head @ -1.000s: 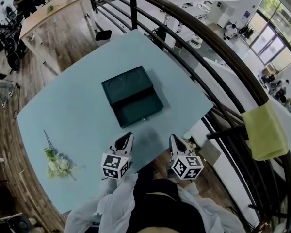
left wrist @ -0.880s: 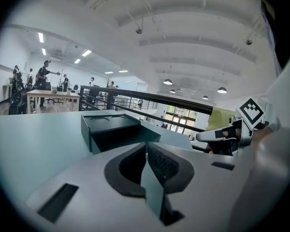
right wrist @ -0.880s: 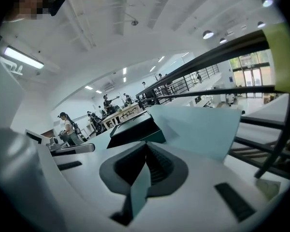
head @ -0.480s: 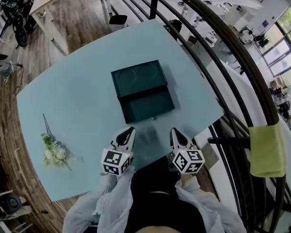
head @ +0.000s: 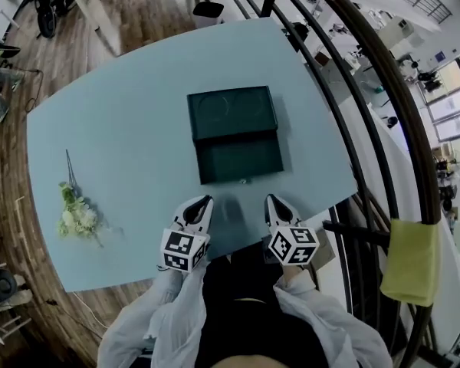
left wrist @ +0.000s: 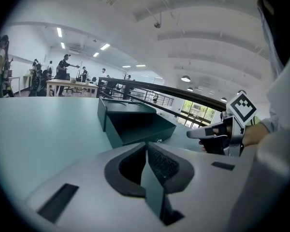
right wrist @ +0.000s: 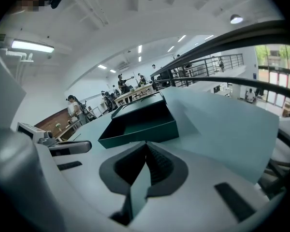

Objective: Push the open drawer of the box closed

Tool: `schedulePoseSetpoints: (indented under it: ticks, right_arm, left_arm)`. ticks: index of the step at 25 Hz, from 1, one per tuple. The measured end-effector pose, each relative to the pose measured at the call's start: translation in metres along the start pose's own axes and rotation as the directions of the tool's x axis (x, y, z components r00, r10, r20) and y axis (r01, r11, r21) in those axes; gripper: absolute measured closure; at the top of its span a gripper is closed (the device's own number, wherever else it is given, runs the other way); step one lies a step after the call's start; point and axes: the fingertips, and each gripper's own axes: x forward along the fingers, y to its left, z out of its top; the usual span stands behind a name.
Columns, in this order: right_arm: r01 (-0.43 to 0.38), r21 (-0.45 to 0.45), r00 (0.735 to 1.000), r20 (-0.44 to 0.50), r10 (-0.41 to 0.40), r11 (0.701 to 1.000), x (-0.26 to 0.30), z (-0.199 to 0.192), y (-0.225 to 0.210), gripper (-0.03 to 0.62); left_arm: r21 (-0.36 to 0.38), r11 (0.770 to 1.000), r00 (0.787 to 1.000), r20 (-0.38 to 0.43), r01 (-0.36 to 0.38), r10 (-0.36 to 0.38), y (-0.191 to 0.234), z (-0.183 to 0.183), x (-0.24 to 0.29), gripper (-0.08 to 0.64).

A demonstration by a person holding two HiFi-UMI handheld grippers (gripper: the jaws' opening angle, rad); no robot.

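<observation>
A dark green box lies in the middle of the light blue table. Its drawer is pulled out toward me and looks empty inside. My left gripper is shut on nothing, a little short of the drawer front and to its left. Level with it, my right gripper is shut and empty too, off the drawer's right corner. The left gripper view shows the drawer ahead of the closed jaws and the right gripper beside them. In the right gripper view the drawer lies straight ahead.
A small bunch of white flowers lies on the table's left part. A dark metal railing runs along the table's right side, with a yellow cloth hung on it. The table's front edge is just under both grippers.
The head view has swung, so the box now sits squarer and more central. Both grippers stay shut near the table's front edge, still apart from the drawer.
</observation>
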Motion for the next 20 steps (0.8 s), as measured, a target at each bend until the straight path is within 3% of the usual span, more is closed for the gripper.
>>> schedulePoseSetpoints:
  ticks: [8,15,20]
  right_arm:
    - [-0.069,-0.06,0.993,-0.103,0.062,0.996,0.024,0.004,-0.004,0.584]
    - [-0.091,-0.07,0.987,-0.14,0.081,0.993,0.04,0.002,-0.013,0.584]
    - [-0.107,-0.073,0.982,-0.163,0.094,0.992,0.049,0.001,-0.015,0.584]
  left_arm:
    - [-0.079,0.992,0.994,-0.053,-0.101,0.097,0.002,-0.015,0.011,0.532]
    - [-0.071,0.987,0.986,-0.091,-0.144,0.137,-0.001,-0.027,0.027,0.532]
    - [-0.104,0.978,0.977,-0.135,-0.179,0.164,-0.001,-0.038,0.034,0.533]
